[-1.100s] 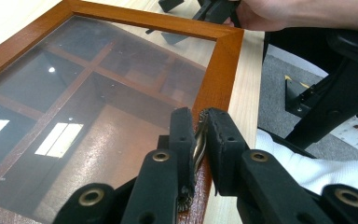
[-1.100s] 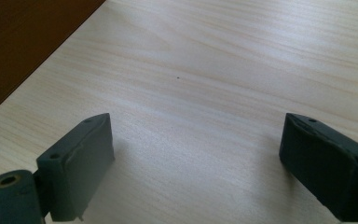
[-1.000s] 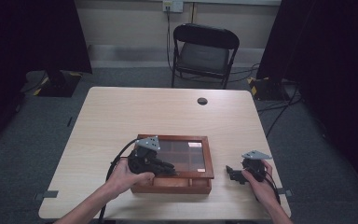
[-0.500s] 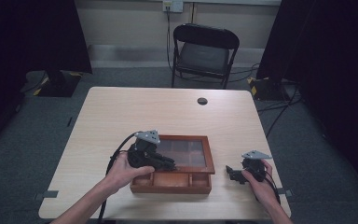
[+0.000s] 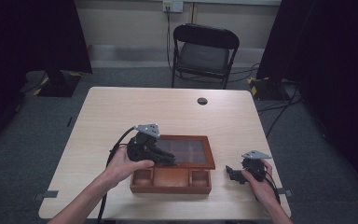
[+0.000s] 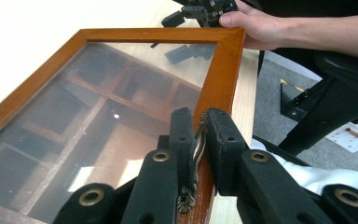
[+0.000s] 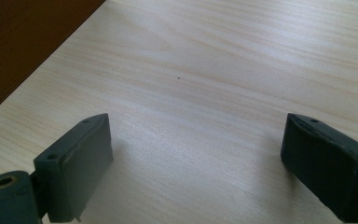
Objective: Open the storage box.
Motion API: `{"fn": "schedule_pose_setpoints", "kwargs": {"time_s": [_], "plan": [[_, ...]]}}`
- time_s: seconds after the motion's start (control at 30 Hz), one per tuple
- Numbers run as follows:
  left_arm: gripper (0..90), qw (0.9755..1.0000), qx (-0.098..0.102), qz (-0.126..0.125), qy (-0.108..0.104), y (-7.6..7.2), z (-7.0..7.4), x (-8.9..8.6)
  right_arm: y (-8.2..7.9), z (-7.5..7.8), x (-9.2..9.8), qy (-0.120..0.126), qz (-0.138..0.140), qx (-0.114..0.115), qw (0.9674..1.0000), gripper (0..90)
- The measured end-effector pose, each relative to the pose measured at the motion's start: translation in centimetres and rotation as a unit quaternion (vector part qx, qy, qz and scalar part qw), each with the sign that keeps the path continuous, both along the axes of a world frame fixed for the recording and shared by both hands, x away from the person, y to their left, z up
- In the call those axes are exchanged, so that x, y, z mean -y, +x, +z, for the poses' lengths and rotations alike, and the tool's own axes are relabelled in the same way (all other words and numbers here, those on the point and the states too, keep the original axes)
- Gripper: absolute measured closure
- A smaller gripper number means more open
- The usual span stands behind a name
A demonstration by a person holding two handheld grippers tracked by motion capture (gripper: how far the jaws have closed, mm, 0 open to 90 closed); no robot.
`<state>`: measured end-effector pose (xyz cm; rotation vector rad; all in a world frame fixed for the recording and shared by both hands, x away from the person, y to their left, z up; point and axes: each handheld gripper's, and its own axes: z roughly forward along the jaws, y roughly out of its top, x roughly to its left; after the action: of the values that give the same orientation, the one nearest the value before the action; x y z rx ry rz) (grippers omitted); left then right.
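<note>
You have nothing to read here: no lettering, label, brand or number is legible on any surface in the high view or either gripper view.

The right gripper is seen with its two black jaws spread wide at the bottom of the frame. Pale wood-grain table is spread between them. A dark brown wooden box is cut off at the upper left.
</note>
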<state>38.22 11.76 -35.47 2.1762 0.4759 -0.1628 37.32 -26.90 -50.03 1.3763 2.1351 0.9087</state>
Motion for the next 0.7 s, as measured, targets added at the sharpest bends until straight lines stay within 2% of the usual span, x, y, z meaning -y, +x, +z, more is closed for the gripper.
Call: {"fn": "schedule_pose_setpoints", "kwargs": {"time_s": [0.1, 0.27, 0.33, 0.5, 0.7], "plan": [[81.0, 1.0, -0.004, -0.001, -0.004, 0.1, 0.0, 0.0, 0.0, 0.0, 0.0, 0.0, 0.0, 0.0, 1.0, 8.2], [81.1, 0.9999, -0.006, -0.009, 0.011, 0.3, 0.1, 0.1, 0.0, 0.0, 0.0, 0.0, 0.001, 0.0, 1.0, 7.8], [81.1, 1.0, -0.006, -0.006, -0.001, 0.3, 0.0, 0.2, 0.0, 0.0, 0.0, 0.001, 0.001, 0.0, 1.0, 7.8], [81.2, 0.9999, -0.005, -0.008, 0.006, 0.5, 0.5, 0.3, 0.1, 0.0, 0.0, 0.001, 0.001, 0.0, 1.0, 7.7], [81.2, 1.0, 0.001, -0.001, 0.003, 1.0, 1.3, 0.3, 0.1, 0.0, 0.0, 0.0, 0.002, 0.0, 1.0, 7.7]]}}
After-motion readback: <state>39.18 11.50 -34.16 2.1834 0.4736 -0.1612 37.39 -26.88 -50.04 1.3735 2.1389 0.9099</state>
